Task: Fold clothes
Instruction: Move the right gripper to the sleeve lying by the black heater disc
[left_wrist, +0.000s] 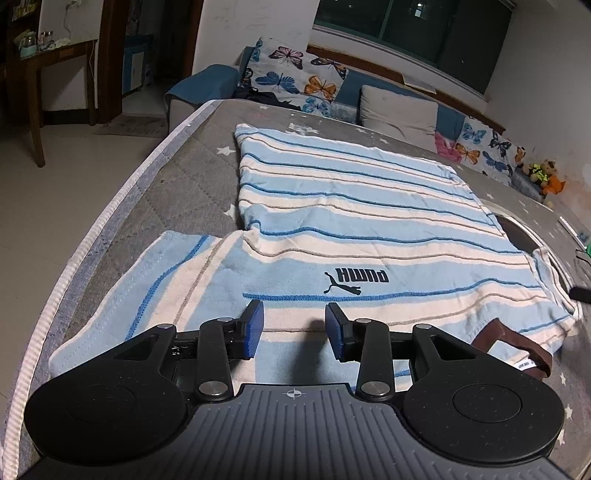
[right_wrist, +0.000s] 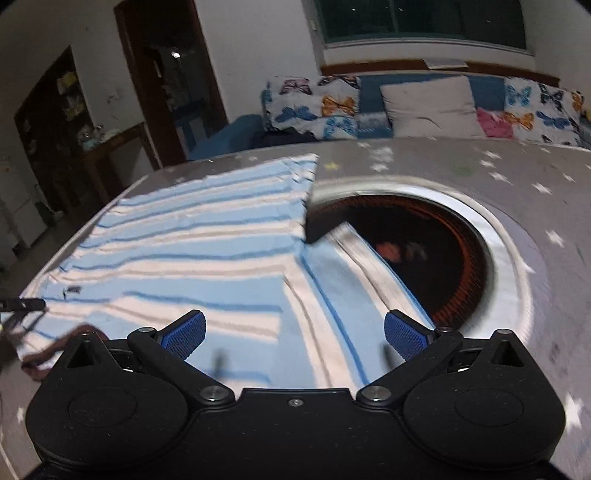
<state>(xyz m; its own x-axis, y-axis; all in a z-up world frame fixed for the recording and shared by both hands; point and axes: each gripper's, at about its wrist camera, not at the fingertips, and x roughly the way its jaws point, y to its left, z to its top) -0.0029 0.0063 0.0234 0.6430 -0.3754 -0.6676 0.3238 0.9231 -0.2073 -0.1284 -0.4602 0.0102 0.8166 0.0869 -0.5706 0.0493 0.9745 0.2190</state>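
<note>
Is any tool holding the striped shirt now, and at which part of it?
Nothing is held. The left tool and the right tool are both open above the striped shirt.

The light-blue and white striped knit T-shirt (left_wrist: 354, 221) carries a black printed "PUMA" wordmark with the leaping-cat logo (left_wrist: 356, 279) on its chest, seen upside down in the left wrist view, just beyond the blue pads of the left tongs. A small white label (left_wrist: 526, 363) on the shirt's brown neckband (left_wrist: 517, 347) bears tiny dark print too small to read. In the right wrist view the same black logo (right_wrist: 72, 290) shows only as a blurred dark mark on the shirt near the left edge, and nothing else there can be read.
</note>
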